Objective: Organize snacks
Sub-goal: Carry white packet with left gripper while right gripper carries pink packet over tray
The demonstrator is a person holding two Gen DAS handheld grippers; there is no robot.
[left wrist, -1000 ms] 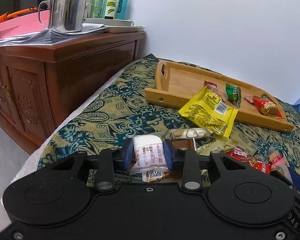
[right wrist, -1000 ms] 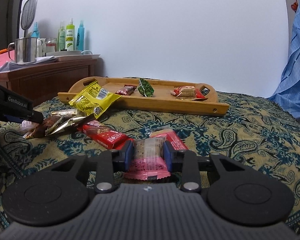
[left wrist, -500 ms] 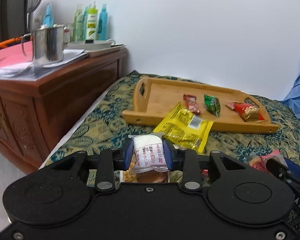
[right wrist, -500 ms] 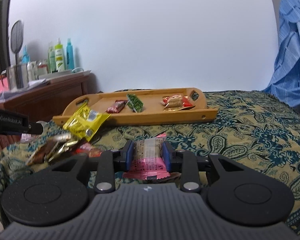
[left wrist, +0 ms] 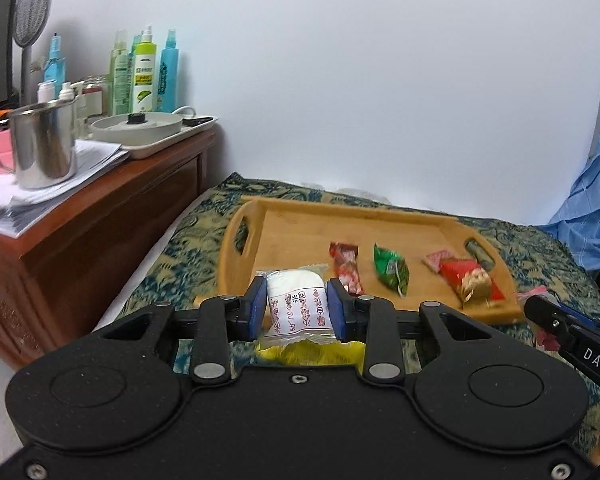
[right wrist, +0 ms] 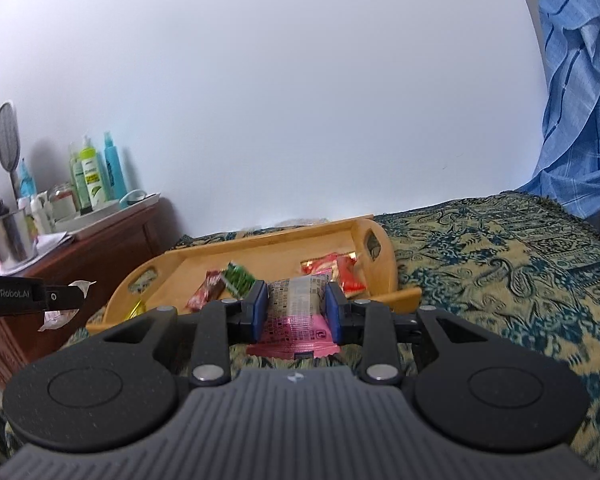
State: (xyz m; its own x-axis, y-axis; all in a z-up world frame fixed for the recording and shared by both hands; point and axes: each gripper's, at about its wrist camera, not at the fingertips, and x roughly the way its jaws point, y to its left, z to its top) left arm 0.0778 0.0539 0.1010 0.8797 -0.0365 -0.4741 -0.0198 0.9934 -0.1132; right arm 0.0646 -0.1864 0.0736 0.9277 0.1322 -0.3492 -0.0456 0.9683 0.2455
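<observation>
My left gripper [left wrist: 297,305] is shut on a white snack packet with red print [left wrist: 297,304] and holds it in the air at the near edge of the wooden tray [left wrist: 300,228]. My right gripper [right wrist: 296,308] is shut on a pink snack packet [right wrist: 296,320], raised in front of the same tray [right wrist: 268,252]. The tray holds a red candy [left wrist: 346,266], a green packet [left wrist: 392,272] and a red-and-gold packet [left wrist: 470,280]. A yellow bag [left wrist: 312,352] shows just below the left gripper. The right gripper's tip shows in the left wrist view [left wrist: 572,336].
The tray lies on a bed with a teal and gold patterned cover [right wrist: 500,272]. A wooden cabinet [left wrist: 100,232] stands at the left with a steel mug [left wrist: 40,144], papers and spray bottles [left wrist: 144,76]. Blue cloth [right wrist: 572,80] hangs at the right.
Both grippers have risen from the bed cover and moved forward toward the tray, each carrying its packet. The loose snacks on the cover have dropped out of view.
</observation>
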